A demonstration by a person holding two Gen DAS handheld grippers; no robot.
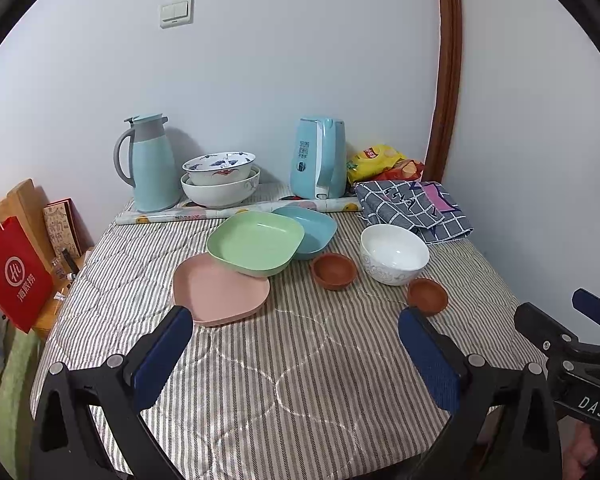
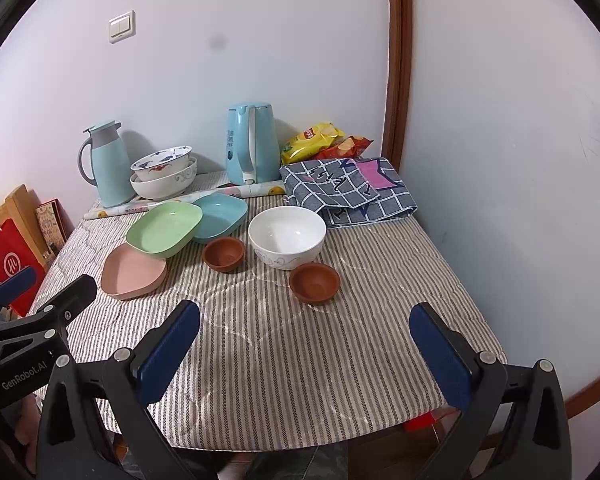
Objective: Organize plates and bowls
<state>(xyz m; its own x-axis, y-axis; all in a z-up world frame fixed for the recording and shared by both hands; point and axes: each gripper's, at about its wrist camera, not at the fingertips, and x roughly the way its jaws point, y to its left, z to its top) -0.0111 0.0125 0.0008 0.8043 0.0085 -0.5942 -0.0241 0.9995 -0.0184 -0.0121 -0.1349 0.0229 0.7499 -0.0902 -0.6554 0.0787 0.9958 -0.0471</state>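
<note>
Here, in the left wrist view, the left gripper hovers over the striped quilted tablecloth, its blue-padded jaws spread wide and holding nothing. Ahead lie three square plastic plates in an overlapping row: the pink plate nearest, the green plate resting partly on it, the blue plate tucked behind the green. To their right a small brown clay bowl sits beside a white ceramic bowl, with a second brown clay bowl just in front of it. Two stacked patterned porcelain bowls stand at the back between a pale blue thermos jug and a pale blue electric kettle.

In the right wrist view, the right gripper is likewise wide open and empty, low over the near cloth, well short of the second brown bowl
</note>
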